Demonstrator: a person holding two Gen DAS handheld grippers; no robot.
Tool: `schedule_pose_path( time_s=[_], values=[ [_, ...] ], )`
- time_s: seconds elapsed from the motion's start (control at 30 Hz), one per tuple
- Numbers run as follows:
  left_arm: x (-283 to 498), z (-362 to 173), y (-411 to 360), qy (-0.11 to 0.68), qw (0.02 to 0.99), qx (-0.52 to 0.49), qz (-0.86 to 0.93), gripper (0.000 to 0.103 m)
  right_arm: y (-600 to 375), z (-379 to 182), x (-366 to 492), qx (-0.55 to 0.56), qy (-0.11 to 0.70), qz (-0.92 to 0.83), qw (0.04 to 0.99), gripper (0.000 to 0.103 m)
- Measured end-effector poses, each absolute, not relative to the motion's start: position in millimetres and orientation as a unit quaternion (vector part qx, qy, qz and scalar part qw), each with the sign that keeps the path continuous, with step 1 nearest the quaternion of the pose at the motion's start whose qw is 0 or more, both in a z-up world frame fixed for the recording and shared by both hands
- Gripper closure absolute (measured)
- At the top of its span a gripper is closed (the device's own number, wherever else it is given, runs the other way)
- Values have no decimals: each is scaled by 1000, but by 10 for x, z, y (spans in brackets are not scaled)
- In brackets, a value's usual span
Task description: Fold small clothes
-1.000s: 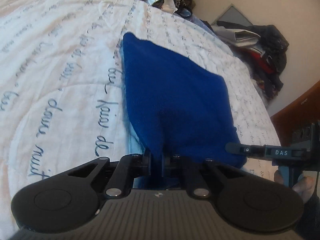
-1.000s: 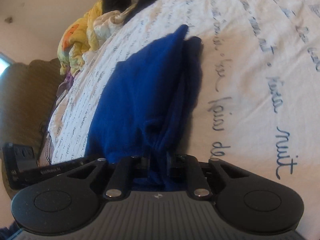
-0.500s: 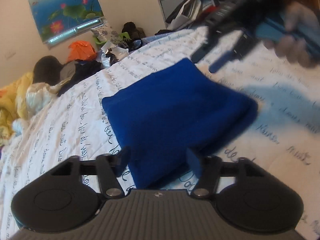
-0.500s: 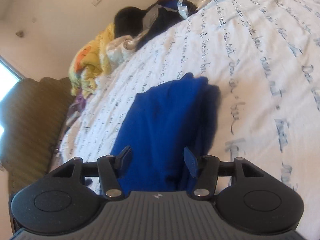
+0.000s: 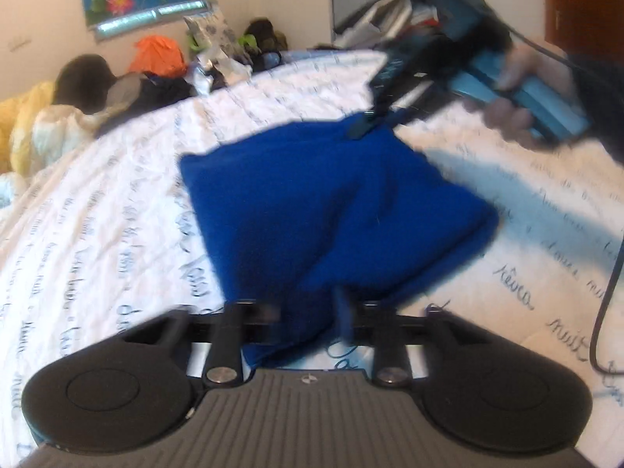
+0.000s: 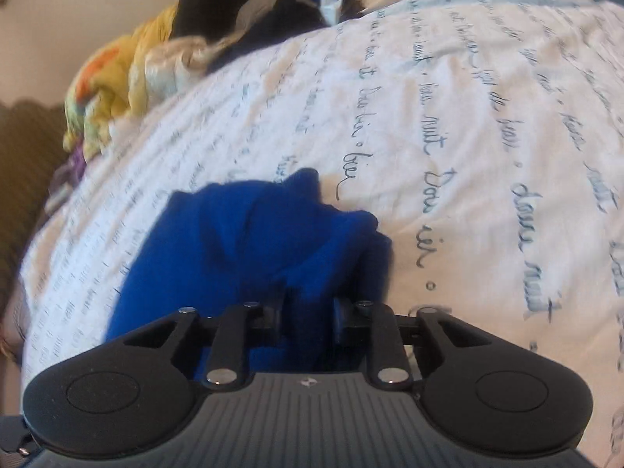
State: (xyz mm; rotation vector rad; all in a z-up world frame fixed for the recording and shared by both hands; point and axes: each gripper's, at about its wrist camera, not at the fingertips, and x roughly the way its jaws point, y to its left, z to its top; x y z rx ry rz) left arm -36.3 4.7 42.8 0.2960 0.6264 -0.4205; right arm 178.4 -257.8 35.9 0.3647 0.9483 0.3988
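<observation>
A folded blue knit garment [image 5: 323, 202] lies on the white bedspread [image 5: 97, 214] with dark handwriting print. My left gripper [image 5: 308, 312] is closed on the garment's near edge, with cloth bunched between the fingers. My right gripper [image 6: 308, 308] is closed on the garment's other end [image 6: 249, 249] and lifts it into a crease. In the left wrist view the right gripper [image 5: 370, 121] comes in from the upper right, held by a hand [image 5: 522, 93], with its tip on the garment's far corner.
Piled clothes line the far edge of the bed: yellow and orange fabric [image 6: 113, 78], black items [image 6: 218, 4], an orange bag [image 5: 156, 52]. A dark clothes heap [image 5: 421, 11] stands at the back right. A black cable [image 5: 608, 296] hangs at the right. A brown headboard [image 6: 23, 163] is left.
One second ago both grippers were shut on the garment. Half a second ago both were open with the garment flat. Now both are shut on it again, at opposite ends.
</observation>
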Motion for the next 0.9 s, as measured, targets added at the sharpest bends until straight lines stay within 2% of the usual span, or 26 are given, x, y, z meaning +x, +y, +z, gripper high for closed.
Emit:
schedule_pose_path(
  time_s=[0.03, 0.07, 0.1, 0.13, 0.17, 0.3, 0.37, 0.4, 0.43, 0.5, 0.63, 0.73, 0.77, 0.8, 0.83, 0.9],
  values=[
    [-454, 456, 86, 287, 924, 153, -202, 31, -2662, 419, 1668, 197, 446, 193, 852, 69],
    [-530, 464, 109, 273, 926, 168, -200, 25, -2762, 482, 1514, 225, 433, 205, 849, 63],
    [-587, 452, 120, 263, 925, 186, -200, 21, -2831, 522, 1359, 248, 418, 225, 844, 48],
    [-613, 422, 109, 264, 921, 208, -199, 22, -2857, 546, 1230, 261, 413, 245, 837, 44],
    [-607, 386, 93, 269, 916, 224, -196, 23, -2828, 570, 1141, 259, 422, 260, 829, 44],
    [-471, 264, 42, 285, 909, 250, -175, 40, -2694, 467, 928, 217, 468, 265, 814, 44],
    [-419, 273, 30, 285, 912, 236, -179, 40, -2596, 357, 906, 199, 488, 257, 810, 45],
    [-400, 263, 11, 286, 912, 234, -178, 48, -2571, 317, 900, 198, 491, 260, 808, 48],
    [-388, 260, 1, 288, 912, 229, -180, 67, -2547, 285, 880, 193, 488, 261, 810, 66],
    [-356, 287, 13, 297, 915, 205, -181, 83, -2514, 251, 900, 178, 490, 268, 811, 97],
    [-383, 350, 132, 313, 916, 173, -181, 86, -2671, 434, 778, 157, 459, 268, 833, 98],
    [-410, 283, 148, 314, 915, 175, -183, 84, -2764, 224, 784, 158, 481, 250, 826, 96],
    [-424, 316, 159, 318, 913, 174, -187, 81, -2787, 187, 767, 173, 476, 248, 826, 94],
    [-439, 362, 197, 323, 912, 164, -194, 72, -2805, 198, 757, 186, 477, 244, 824, 91],
    [-457, 426, 265, 325, 912, 144, -203, 61, -2823, 250, 754, 194, 484, 237, 820, 82],
    [-495, 584, 410, 308, 922, 92, -215, 49, -2885, 428, 687, 205, 449, 233, 838, 72]
  ],
)
